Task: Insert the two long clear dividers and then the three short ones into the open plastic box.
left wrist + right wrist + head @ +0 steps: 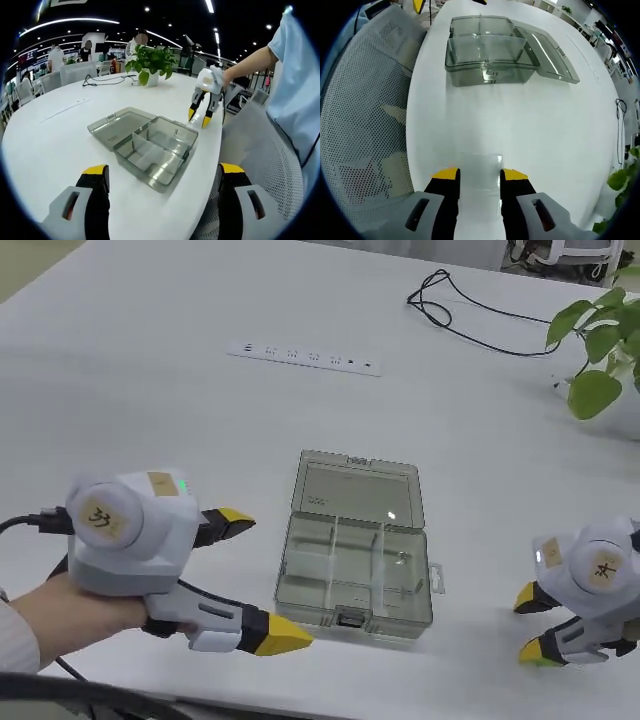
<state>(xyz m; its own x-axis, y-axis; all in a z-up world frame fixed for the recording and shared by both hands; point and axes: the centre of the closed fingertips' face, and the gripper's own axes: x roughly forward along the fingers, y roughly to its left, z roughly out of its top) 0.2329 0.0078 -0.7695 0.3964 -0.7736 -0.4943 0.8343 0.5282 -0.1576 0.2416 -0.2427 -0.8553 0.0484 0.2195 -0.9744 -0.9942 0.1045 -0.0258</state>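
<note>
The open smoky plastic box [350, 621] sits mid-table with its lid [360, 490] laid flat behind it. Clear dividers stand inside and split it into several compartments. The box also appears in the left gripper view [150, 156] and the right gripper view [485, 62]. My left gripper [262, 578] hovers just left of the box, jaws wide open and empty [162, 170]. My right gripper [530, 625] is to the right of the box near the table's front edge, shut on a short clear divider [477, 172] that spans the gap between its jaws [479, 174].
A white power strip [303, 356] lies behind the box, with a black cable [450, 310] farther back. A potted plant [600, 350] stands at the back right. A mesh chair [365, 125] sits beyond the table's front edge.
</note>
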